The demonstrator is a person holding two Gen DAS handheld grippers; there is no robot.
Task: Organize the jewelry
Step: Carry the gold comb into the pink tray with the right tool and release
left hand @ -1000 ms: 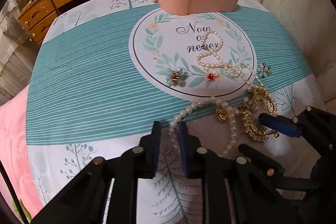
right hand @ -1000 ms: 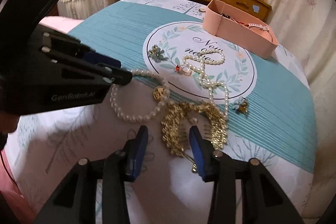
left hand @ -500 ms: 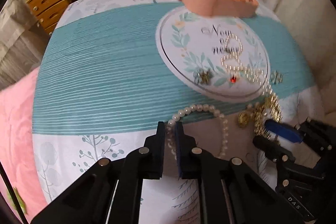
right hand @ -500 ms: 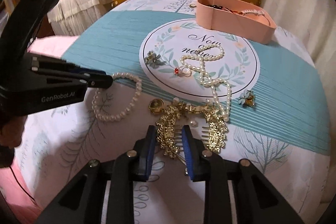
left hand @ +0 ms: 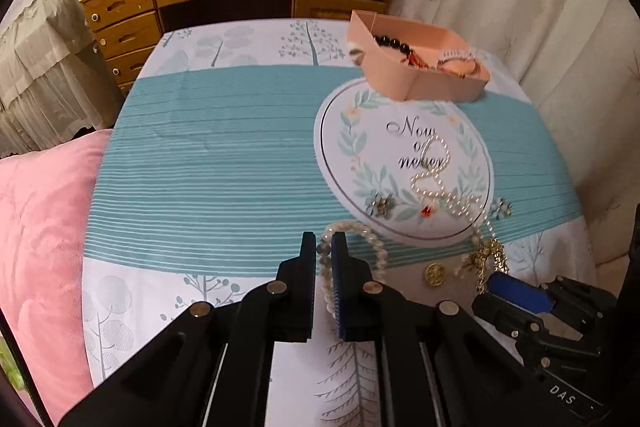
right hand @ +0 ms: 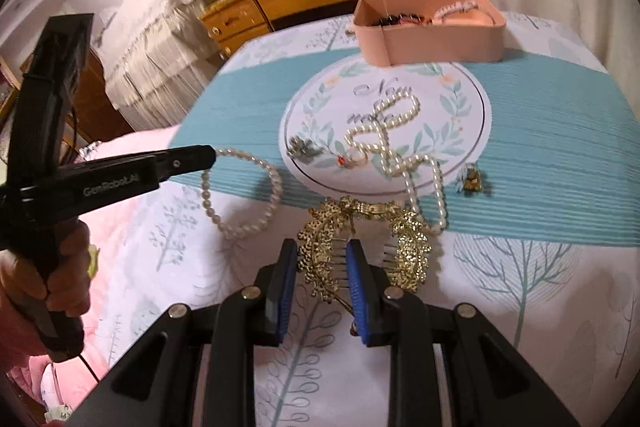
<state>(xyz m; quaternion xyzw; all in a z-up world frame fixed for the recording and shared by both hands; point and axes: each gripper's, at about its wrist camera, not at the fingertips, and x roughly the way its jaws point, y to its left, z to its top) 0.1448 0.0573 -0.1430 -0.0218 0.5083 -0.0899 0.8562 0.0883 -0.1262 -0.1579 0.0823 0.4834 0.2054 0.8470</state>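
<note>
Left gripper point(left hand: 323, 247): jaws pinched on pearl bracelet point(right hand: 244, 195), loop hanging beyond tips. Right gripper point(right hand: 322, 255): jaws narrow, clamped on gold hair comb point(right hand: 360, 243). Pearl necklace point(right hand: 390, 139) just beyond comb. Pink box point(right hand: 432, 35) well ahead.

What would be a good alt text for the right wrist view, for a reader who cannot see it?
The right tongs grip a gold hair comb on a floral tablecloth, while the left tongs hold a pearl bracelet. Behind lie a long pearl necklace and a pink box.
</note>
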